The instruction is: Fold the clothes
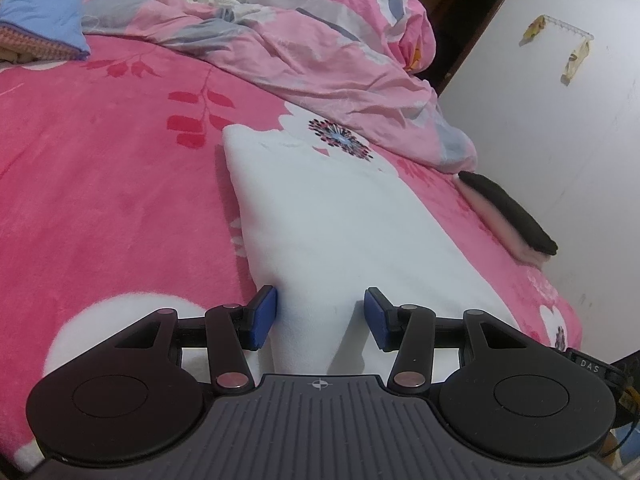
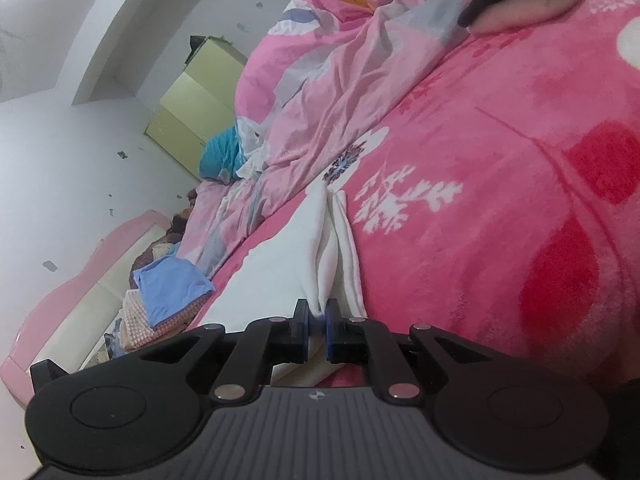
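The soft white folded garment (image 1: 340, 220) lies on the pink floral fleece blanket (image 1: 100, 200); right gripper (image 2: 317, 330) pinches its gathered edge, likely readying a fold; left gripper (image 1: 320, 316) hovers over its near end, jaws apart, gripping nothing.

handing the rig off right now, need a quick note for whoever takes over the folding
Left claw: open, empty, over the near end of the white garment.
Right claw: shut on a pinched edge of the same white garment, layers bunched ahead of it.
Where: the garment lies as a long strip on the pink blanket; a folded pile with a dark top piece sits near the bed's edge.
Done: the garment looks folded lengthwise.
Left: probably fold it across, then stack it.
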{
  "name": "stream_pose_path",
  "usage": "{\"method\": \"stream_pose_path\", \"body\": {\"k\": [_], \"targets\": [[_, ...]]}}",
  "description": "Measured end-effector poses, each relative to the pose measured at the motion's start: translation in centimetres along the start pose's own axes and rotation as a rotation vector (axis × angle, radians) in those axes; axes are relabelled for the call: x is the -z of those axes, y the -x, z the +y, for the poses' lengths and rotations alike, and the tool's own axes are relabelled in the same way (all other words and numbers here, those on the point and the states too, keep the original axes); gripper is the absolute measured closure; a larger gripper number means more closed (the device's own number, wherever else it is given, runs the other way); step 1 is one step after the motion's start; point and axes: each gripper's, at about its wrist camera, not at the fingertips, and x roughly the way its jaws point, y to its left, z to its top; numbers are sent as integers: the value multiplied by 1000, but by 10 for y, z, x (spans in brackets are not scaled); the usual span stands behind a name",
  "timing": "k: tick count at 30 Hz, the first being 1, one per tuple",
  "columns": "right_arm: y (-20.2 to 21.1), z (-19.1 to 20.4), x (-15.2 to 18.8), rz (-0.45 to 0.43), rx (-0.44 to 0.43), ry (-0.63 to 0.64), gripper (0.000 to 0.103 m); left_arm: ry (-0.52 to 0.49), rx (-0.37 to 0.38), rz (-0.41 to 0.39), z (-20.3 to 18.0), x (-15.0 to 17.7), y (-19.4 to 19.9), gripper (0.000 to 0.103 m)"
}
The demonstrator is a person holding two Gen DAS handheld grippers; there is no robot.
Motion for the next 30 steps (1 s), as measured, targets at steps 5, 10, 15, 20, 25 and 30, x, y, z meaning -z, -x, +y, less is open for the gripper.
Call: {"method": "stream_pose_path", "body": {"k": [5,10,15,20,25,30], "targets": [[-4,-4,2,28,24,-10,96,-26,-5,11,2,4,0,54],[-6,0,4,37,53,9,96,-42,-12,6,4,7,6,53],[-7,3,4,40,75,18,96,-149,-48,-121,-10,3,30,53],[-7,5,3,46,91,13,95,-296,78,-149,-43,6,23,53],[-7,11,1,52,117,36,95,-391,181,-66,-71,17,-15,55],[-3,11,0,68,113,57,94,-405,196,1,-73,31,-39,57]]}}
